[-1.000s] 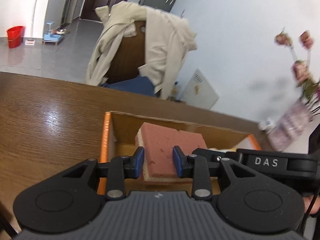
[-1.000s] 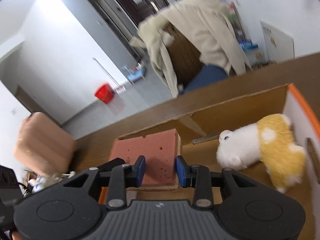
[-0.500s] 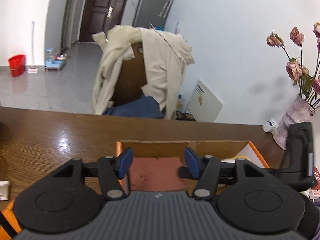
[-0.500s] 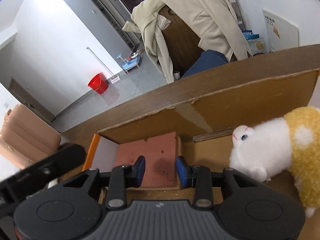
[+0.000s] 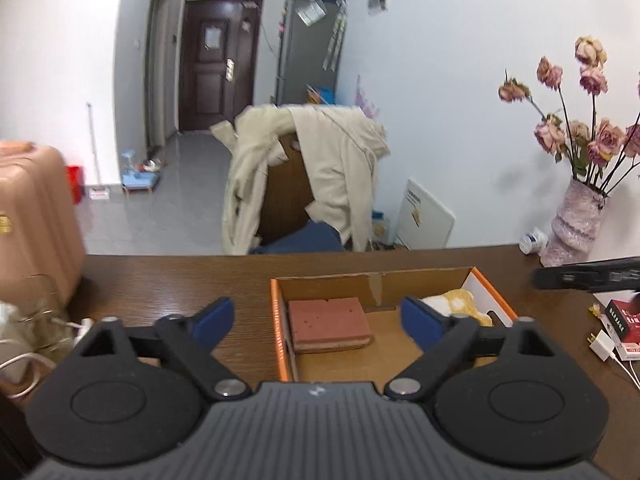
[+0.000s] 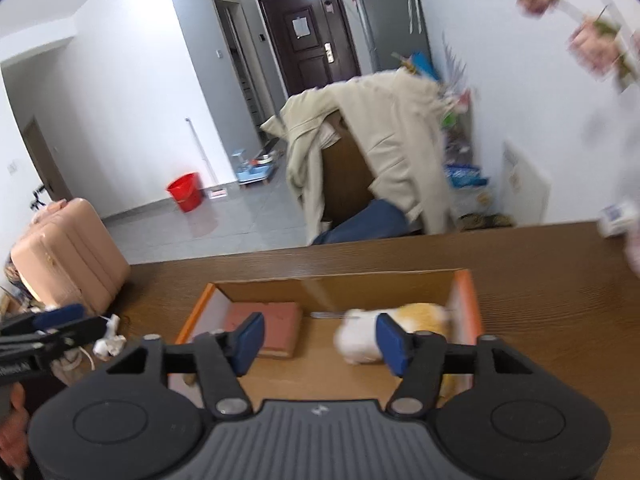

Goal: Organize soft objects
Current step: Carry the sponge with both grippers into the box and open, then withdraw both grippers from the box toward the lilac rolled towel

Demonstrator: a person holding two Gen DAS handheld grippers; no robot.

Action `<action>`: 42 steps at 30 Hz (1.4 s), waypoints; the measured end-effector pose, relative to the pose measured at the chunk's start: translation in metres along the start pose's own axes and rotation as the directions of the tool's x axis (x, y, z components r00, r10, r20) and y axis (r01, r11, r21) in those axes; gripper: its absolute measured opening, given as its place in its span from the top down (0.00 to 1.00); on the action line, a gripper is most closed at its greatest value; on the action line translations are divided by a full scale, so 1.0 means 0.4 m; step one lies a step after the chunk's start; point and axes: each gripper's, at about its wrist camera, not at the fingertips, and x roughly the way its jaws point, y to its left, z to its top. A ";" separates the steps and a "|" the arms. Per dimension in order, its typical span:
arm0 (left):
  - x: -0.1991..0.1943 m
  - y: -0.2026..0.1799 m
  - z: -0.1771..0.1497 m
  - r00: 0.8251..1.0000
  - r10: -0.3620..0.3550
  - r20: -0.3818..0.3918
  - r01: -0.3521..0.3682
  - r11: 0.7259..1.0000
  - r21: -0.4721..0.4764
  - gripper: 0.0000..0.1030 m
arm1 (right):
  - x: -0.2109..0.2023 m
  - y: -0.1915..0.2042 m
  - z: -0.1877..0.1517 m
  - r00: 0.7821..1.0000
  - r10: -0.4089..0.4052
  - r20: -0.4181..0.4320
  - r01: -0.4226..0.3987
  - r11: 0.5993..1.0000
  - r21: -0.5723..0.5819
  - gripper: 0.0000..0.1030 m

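While both hand-held grippers hung above the near end of the box, nothing sat between their pads. The left hand-held gripper [image 5: 316, 320] was released and its jaws were opening wide; the right hand-held gripper [image 6: 320, 340] was released too, jaws opening, and empty.

Left of frame, left wrist view: a white cable [image 5: 24, 360] and a clear bag lay on the worktop [image 5: 180, 280] near the left finger. Risk, as I judged it: a low sweep could snag that cable and drag it.

Centre: the cardboard box [image 5: 280, 320] with its orange rim held the pink sponge [image 5: 328, 322], lying flat in the left half against the left wall. Right half: the plush toy [image 6: 384, 330], white and yellow, on its side near the right wall. Both soft things were in the box. Possible trouble: an open finger dropping back could catch the thin rim and shove or tip the box; the toy might roll.

Right of frame: a charger plug [image 5: 602, 346] and a red packet [image 5: 626, 320] lay near the box, and a vase [image 5: 576, 224] of dried flowers stood at the far edge, easy to knock.

Hard to read: the right wrist view was smeared by motion, so the toy's outline was vague. In the left wrist view the right pad hid most of the toy. The box's near end lay behind the gripper bodies. Whether more soft objects waited elsewhere, I could not tell.
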 end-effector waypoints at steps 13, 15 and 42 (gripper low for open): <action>-0.276 -0.053 -0.091 0.995 0.031 0.090 -0.034 0.999 0.029 0.00 | -0.348 -0.007 -0.127 0.993 -0.047 0.106 0.057 0.995 -0.087 0.21; -0.315 -0.056 -0.116 0.993 0.044 0.110 -0.046 0.999 0.019 0.00 | -0.378 0.002 -0.153 0.992 -0.041 0.121 0.053 0.994 -0.097 0.20; -0.814 -0.163 -0.655 0.919 0.041 0.393 -0.068 0.996 0.056 0.00 | -0.753 0.235 -0.877 0.952 0.062 0.300 0.021 0.964 -0.266 0.00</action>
